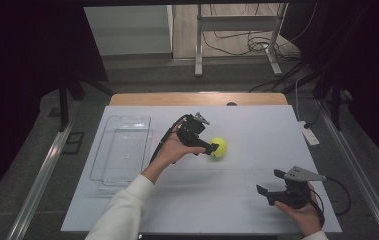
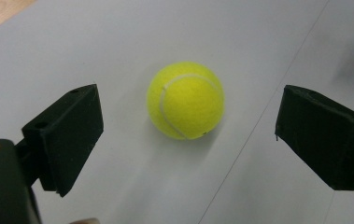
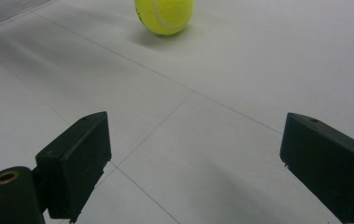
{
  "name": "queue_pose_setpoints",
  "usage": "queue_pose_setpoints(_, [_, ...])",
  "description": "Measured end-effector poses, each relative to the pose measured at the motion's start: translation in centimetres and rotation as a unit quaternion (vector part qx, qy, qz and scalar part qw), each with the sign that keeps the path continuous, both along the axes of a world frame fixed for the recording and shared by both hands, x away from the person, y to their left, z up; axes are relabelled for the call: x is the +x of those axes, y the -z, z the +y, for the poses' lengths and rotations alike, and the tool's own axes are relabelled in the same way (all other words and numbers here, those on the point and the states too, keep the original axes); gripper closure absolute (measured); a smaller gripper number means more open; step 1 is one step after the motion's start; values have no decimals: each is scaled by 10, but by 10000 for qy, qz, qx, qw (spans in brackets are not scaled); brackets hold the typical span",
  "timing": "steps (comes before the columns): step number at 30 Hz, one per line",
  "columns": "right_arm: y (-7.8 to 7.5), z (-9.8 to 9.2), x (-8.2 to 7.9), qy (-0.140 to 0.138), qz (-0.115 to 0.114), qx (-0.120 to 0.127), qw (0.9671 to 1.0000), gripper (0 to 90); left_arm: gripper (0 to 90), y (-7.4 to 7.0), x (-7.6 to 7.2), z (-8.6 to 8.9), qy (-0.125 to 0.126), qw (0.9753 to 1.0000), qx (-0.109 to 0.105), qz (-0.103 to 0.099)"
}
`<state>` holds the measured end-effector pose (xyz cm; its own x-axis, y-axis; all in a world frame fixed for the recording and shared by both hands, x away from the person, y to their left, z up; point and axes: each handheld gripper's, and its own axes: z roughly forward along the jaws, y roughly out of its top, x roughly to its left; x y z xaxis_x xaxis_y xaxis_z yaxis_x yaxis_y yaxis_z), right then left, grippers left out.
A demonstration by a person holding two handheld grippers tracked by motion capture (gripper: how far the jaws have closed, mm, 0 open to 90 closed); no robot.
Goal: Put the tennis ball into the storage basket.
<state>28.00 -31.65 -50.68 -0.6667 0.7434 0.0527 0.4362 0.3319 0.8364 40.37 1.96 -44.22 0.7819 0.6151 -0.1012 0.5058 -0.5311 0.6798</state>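
- Overhead first, from the high view: the tennis ball (image 1: 219,147) sits on the white table (image 1: 237,125) near its middle, and the left gripper (image 1: 212,149) is right at it, reaching in from the ball's left. Its jaws look spread, with nothing gripped yet. The right gripper (image 1: 271,184) waits near the front right of the table, well apart from the ball, jaws wide and holding nothing.
- Still in the high view, a clear tray (image 1: 122,150) lies along the table's left side with nothing visible in it. I judge the work is at its start: the ball is approached but not grasped, and pick-up and any carry are left to do.
- Next, the left gripper view: the ball (image 2: 186,100) lies on the table between and a little beyond the two wide-open jaws, touching neither. Bare surface shows on both sides of it, so closing should meet nothing else.
- Last, the right gripper view: the jaws stand wide apart over bare table, the ball (image 3: 165,15) well ahead, and a corner of the tray (image 3: 6,11) far off at upper left.
- Room to move looks good between ball and tray; the front edge lies close to the right gripper.
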Motion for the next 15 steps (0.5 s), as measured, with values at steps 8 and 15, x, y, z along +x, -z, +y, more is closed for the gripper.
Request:
queue_pose_setpoints(8, [0,0,0,-13,5,-1,10000,91,80,-1,5,-8,66,10000,26,18])
queue_pose_setpoints(15, [0,0,0,-13,11,16,10000,91,74,0,7,-13,82,9999,73,44])
